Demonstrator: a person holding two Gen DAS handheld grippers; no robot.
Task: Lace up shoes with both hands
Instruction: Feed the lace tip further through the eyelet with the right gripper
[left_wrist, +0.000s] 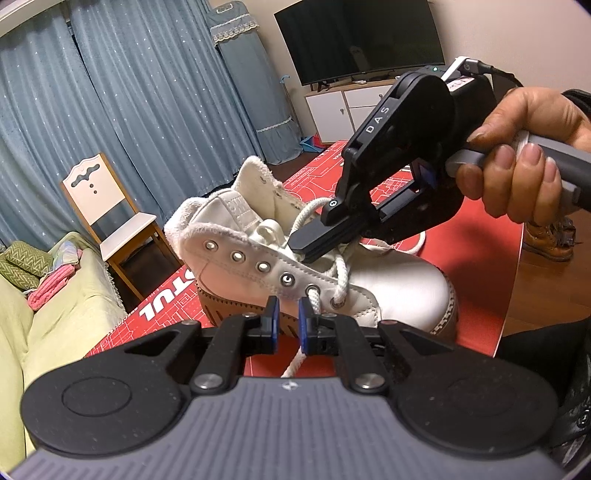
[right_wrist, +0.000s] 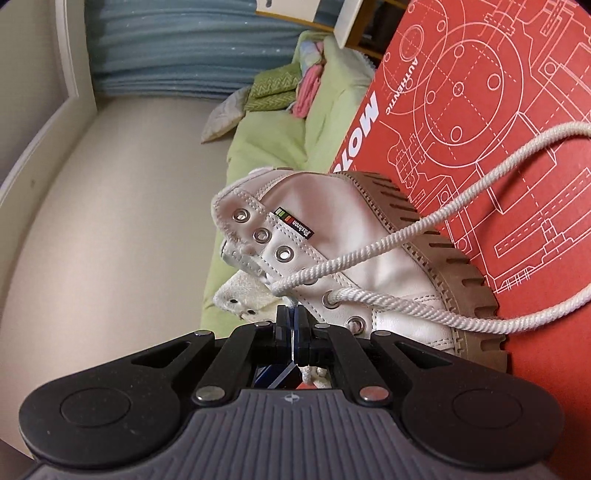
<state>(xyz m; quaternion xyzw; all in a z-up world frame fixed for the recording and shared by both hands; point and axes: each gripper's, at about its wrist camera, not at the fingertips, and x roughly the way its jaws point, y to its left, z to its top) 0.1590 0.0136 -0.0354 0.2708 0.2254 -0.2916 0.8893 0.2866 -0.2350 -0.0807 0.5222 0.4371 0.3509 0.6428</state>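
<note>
Centre frame, I pinch the lace (right_wrist: 369, 258) in my clenched right hand-held gripper (right_wrist: 291, 317) for threading the shoe (left_wrist: 295, 266) while my left hand-held gripper (left_wrist: 287, 314) waits released

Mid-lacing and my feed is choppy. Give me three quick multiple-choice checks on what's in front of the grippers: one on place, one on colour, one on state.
1. What does the shoe stand on?
A. a green sofa
B. a red printed board
C. a wooden chair

2. What colour is the lace?
A. black
B. red
C. white

3. How is the right gripper?
A. shut on the lace end
B. wide open above the toe
C. open around the sole

Answers:
1 B: the shoe has its tan sole resting on the red printed board.
2 C: the lace is a white twisted cord that runs out of a lower eyelet.
3 A: the right gripper has its pads pressed together, with the lace end running in between them.
</note>
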